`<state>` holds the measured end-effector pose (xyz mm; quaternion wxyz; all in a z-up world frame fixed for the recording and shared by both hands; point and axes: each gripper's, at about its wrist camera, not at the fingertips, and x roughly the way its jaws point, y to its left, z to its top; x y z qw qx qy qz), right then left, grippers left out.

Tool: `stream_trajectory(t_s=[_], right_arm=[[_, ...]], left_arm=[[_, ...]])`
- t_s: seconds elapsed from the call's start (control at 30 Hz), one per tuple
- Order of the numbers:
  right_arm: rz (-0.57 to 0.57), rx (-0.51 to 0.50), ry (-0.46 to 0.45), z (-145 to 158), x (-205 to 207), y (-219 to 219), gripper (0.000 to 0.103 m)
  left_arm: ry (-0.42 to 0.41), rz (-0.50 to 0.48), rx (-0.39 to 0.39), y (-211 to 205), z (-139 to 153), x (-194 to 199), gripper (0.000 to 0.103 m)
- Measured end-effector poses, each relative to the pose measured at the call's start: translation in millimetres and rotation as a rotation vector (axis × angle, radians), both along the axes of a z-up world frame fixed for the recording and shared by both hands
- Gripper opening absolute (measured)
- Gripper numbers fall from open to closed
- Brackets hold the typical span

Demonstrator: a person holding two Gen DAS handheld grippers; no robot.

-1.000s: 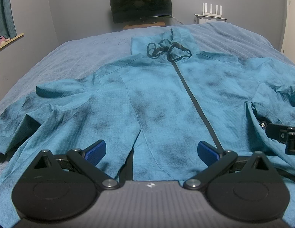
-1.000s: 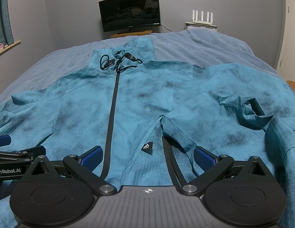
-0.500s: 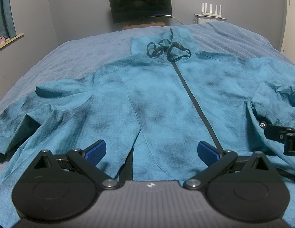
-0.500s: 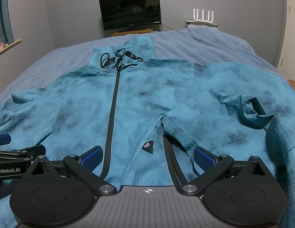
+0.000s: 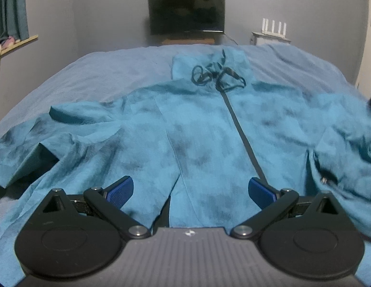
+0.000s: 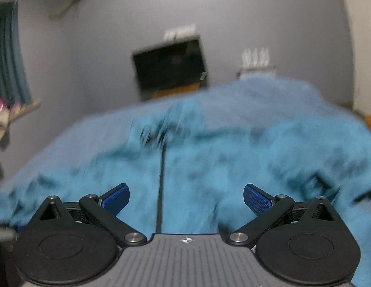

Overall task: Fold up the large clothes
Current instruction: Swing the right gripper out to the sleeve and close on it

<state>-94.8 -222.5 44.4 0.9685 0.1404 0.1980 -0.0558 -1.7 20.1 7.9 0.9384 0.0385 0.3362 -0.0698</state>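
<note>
**Both grippers poised over an unfolded jacket**

The left gripper (image 5: 189,189) and right gripper (image 6: 186,197) are hovering wide apart, holding nothing, above the mottled teal zip-front jacket (image 5: 197,138) lying spread on the blue-covered bed (image 5: 89,71). Risk: the blurred right view is suggesting fast motion, which could make a grasp miss the thin fabric or bunch it.

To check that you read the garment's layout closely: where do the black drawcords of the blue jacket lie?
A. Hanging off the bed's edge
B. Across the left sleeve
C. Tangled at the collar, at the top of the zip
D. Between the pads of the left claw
C: the black drawcords lie looped on the jacket at its collar, where the dark zip ends.
</note>
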Motion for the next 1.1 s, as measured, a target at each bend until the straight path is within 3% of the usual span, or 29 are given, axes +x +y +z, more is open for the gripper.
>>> stream_trajectory(t_s=[0.1, 0.23, 0.37, 0.47, 0.63, 0.77, 0.87, 0.93, 1.0, 1.1], right_arm=[[-0.065, -0.066, -0.119, 22.5, -8.1, -18.5, 0.103], [-0.1, -0.169, -0.069, 42.2, -0.9, -57.1, 0.103], [-0.26, 0.005, -0.019, 49.4, -2.6, -127.3, 0.103], [-0.349, 0.174, 0.059, 40.8, -1.6, -198.6, 0.103], [-0.597, 0.23, 0.203, -16.8, -2.4, -302.8, 0.103], [-0.735, 0.3, 0.301, -72.5, -9.5, -356.6, 0.099], [-0.792, 0.455, 0.275, -104.8, -26.3, -381.0, 0.091], [-0.799, 0.546, 0.254, -128.7, -26.3, -385.5, 0.08], [-0.802, 0.595, 0.223, -145.6, -25.5, -393.0, 0.076], [-0.816, 0.647, 0.126, -155.4, -26.6, -400.7, 0.059]], left_arm=[[-0.036, 0.002, -0.019, 3.1, 15.0, 1.6, 0.103], [-0.095, -0.071, 0.023, 1.9, 35.8, 12.1, 0.103], [-0.056, -0.121, 0.113, -5.5, 44.1, 33.5, 0.103], [-0.031, -0.121, 0.093, -2.8, 36.0, 47.4, 0.103], [0.083, -0.081, -0.026, 15.8, -2.2, 65.6, 0.103], [0.163, -0.003, -0.091, 29.3, -26.3, 82.3, 0.103], [0.172, 0.017, -0.145, 36.0, -31.1, 86.8, 0.103], [0.178, 0.015, -0.145, 35.4, -33.9, 88.3, 0.103], [0.188, 0.012, -0.125, 31.6, -37.7, 90.4, 0.103], [0.21, 0.004, -0.1, 24.3, -41.6, 96.1, 0.103]])
